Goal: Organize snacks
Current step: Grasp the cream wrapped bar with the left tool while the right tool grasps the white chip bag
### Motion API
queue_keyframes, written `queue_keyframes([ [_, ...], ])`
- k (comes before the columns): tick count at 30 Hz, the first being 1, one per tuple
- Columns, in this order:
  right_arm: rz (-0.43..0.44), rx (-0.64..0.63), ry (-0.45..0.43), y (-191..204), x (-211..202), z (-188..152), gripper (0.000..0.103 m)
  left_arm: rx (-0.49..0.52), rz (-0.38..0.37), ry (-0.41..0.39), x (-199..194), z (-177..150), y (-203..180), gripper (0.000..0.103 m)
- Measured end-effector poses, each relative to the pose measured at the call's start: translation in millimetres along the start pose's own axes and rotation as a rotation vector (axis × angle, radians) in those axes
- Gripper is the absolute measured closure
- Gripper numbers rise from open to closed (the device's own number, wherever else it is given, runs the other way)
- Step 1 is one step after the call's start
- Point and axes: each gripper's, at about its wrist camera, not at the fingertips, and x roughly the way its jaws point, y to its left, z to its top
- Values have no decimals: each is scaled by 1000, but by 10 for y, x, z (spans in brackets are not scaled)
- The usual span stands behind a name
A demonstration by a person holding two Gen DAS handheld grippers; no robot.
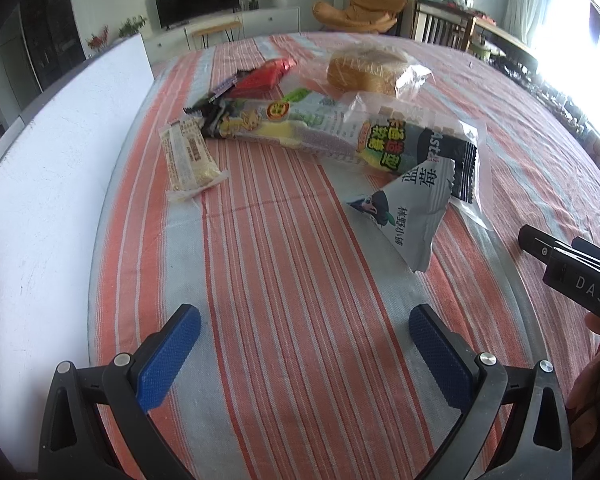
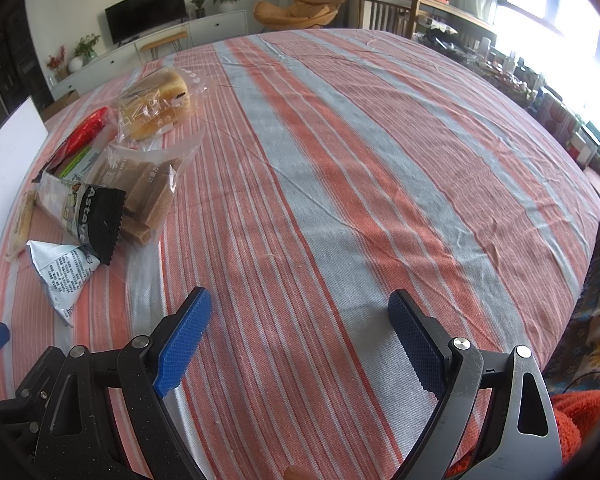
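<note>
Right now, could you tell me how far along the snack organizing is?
Nothing looks done: the snacks lie in a loose pile on the striped tablecloth. Nothing is in hand; the left gripper and right gripper are open and empty. All the sorting remains.

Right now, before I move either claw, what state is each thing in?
left claw: open, empty, above the cloth
right claw: open, empty, above the cloth
grey triangular packet: sealed, lying flat, nearest
black-ended packet: lying on the pile
clear wafer bag: lying flat, under other packets
bagged bread: wrapped, at the far end
red packet: lying flat
</note>
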Motion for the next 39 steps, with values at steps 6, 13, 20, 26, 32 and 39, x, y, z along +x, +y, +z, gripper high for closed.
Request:
queue_keyframes([
  [6,0,1,-1,-3,-9,7,11,3,-95,-38,-548,431,103,3],
  [13,0,1,-1,-3,-9,9,11,-42,23,29,-433,937,405,9],
  [20,0,1,-2,-2,-7,7,11,-181,146,149,253,1067,781,23],
  [26,-1,1,-2,0,-5,8,11,-279,121,119,487,1043,931,31],
  [32,0,2,-3,0,-5,8,11,-212,47,72,286,808,794,74],
  [39,340,89,-13,-101,-192,-17,12,-170,-48,17,-230,418,657,74],
])
